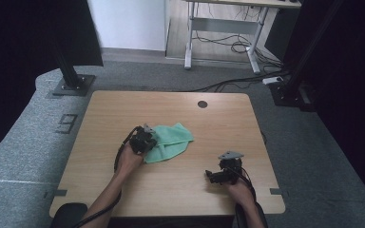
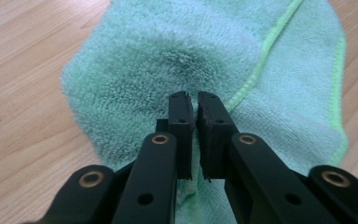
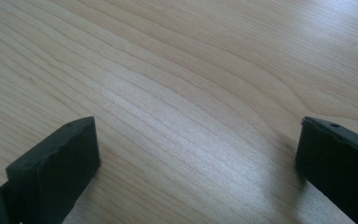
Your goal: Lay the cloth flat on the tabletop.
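- Fingers (image 2: 182,122) of left gripper (image 2: 193,105) pinched on a fold of crumpled mint-green terry cloth (image 2: 168,60); cloth bulk spreads ahead of the tips.
- Right gripper (image 3: 198,140) jaws wide, empty, over bare light-wood table (image 3: 177,70), well apart from cloth; left hand nearer.

From my remote seat I see a light wooden table (image 1: 218,123) with a round cable hole (image 1: 202,104) near its far edge. It stands on grey carpet (image 1: 24,137) marked with a dark figure (image 1: 65,123). Black curtains (image 1: 9,42) flank both sides. Beyond, a white wall (image 1: 128,23) and a metal-legged desk (image 1: 223,33) over tangled cables (image 1: 237,47).
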Available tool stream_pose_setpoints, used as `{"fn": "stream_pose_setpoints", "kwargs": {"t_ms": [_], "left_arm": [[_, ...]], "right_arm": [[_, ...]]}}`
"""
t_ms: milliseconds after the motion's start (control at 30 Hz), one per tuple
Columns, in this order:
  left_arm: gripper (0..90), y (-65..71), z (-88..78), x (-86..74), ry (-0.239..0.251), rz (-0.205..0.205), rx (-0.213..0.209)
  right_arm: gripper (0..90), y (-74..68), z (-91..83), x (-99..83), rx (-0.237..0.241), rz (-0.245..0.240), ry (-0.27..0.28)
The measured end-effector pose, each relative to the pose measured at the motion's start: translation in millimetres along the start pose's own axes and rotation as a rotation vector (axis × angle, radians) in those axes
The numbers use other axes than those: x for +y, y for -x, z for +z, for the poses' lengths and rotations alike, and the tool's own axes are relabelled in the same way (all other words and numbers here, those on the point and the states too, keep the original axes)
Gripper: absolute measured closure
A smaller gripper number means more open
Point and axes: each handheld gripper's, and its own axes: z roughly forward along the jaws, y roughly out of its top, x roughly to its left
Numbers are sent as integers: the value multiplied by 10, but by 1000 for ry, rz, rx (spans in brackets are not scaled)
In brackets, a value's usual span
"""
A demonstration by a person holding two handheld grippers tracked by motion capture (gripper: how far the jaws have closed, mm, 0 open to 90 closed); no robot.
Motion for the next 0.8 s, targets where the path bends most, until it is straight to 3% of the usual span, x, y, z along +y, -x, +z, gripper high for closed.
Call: {"fn": "stream_pose_setpoints", "kwargs": {"t_ms": [100,300,367,800], "left_arm": [[850,2,-27,5,11,-6,-18],[853,-16,-73,18,22,-13,-33],[852,-24,-86,23,28,-17,-36],[852,-58,-153,57,54,-24,-56]], "right_arm": [[30,-43,19,56,16,-9,-17],[144,-170,80,235,123,-28,5],[159,-209,109,293,136,-31,5],[486,-514,412,776,197,-84,14]]}}
